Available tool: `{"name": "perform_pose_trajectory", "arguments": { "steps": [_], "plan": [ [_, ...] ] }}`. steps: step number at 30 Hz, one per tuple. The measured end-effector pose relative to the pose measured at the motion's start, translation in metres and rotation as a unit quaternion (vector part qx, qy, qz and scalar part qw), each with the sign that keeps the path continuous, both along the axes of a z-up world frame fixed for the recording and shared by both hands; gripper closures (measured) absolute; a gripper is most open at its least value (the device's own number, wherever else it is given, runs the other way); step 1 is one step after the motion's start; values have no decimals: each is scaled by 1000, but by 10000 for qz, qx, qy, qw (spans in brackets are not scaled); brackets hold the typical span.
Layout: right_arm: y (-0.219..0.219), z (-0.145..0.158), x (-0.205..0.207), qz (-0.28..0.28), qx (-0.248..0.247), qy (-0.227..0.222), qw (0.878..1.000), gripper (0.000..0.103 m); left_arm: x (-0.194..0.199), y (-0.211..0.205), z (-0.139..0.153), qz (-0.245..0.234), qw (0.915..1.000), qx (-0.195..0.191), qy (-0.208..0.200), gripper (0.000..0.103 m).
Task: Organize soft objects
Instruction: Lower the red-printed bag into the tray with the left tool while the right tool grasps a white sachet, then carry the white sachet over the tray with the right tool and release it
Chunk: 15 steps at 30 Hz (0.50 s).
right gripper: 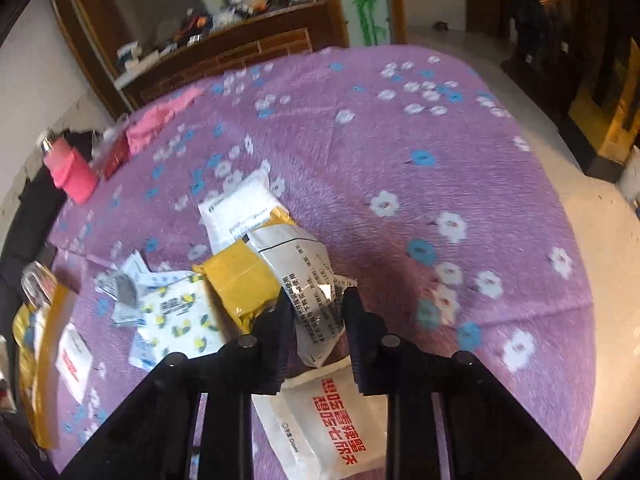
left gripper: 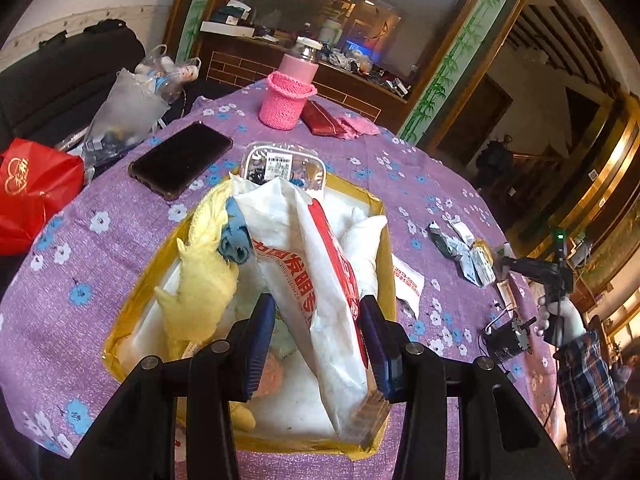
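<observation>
In the left wrist view, a yellow cardboard box (left gripper: 128, 312) on the purple flowered tablecloth holds a yellow plush toy (left gripper: 200, 280), a blue cloth (left gripper: 236, 236) and white soft packs. My left gripper (left gripper: 316, 320) is open above the box, its jaws either side of a long white pouch with red print (left gripper: 316, 264) that leans into the box. In the right wrist view, my right gripper (right gripper: 316, 304) is shut on a grey-white printed pouch (right gripper: 308, 276), beside a yellow packet (right gripper: 240, 280) and a white pouch with red lettering (right gripper: 328, 428).
A black phone (left gripper: 180, 160), a clear plastic tray (left gripper: 284, 164), a pink knitted bottle (left gripper: 288, 96) and a red wallet (left gripper: 324, 120) lie beyond the box. Small packets (left gripper: 468, 252) lie to its right. A lemon-print pack (right gripper: 176, 320) and white pouch (right gripper: 240, 208) lie near the right gripper.
</observation>
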State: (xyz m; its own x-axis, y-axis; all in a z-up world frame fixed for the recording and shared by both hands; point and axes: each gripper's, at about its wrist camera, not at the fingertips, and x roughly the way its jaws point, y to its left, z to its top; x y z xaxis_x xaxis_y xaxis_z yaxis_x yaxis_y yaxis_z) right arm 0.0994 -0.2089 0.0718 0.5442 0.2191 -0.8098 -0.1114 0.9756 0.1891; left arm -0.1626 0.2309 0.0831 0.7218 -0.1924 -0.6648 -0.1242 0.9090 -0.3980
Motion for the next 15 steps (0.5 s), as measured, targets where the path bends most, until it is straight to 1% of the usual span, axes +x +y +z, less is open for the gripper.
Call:
{"name": "perform_pose_trajectory", "arguments": {
  "steps": [3,6,8,10,13,15],
  "plan": [
    [-8,24,-21,-174,155,-227,9995,80,-1,2,-4,-20,10000,-58,22,57],
    [-3,55,-50,-77,289,-512,9982,79,-2,6,-7,17,10000,-54,35,57],
    [11,76,-74,164,417,-640,9969,79,-2,10,-9,49,10000,-28,67,57],
    [31,88,-92,469,585,-667,9950,79,0,12,-11,50,9999,5,104,57],
    [68,94,-114,909,784,-632,9908,79,4,15,-16,43,9998,0,192,57],
    [96,93,-128,1248,962,-543,9860,79,5,14,-21,-28,9995,-117,292,56]
  ]
}}
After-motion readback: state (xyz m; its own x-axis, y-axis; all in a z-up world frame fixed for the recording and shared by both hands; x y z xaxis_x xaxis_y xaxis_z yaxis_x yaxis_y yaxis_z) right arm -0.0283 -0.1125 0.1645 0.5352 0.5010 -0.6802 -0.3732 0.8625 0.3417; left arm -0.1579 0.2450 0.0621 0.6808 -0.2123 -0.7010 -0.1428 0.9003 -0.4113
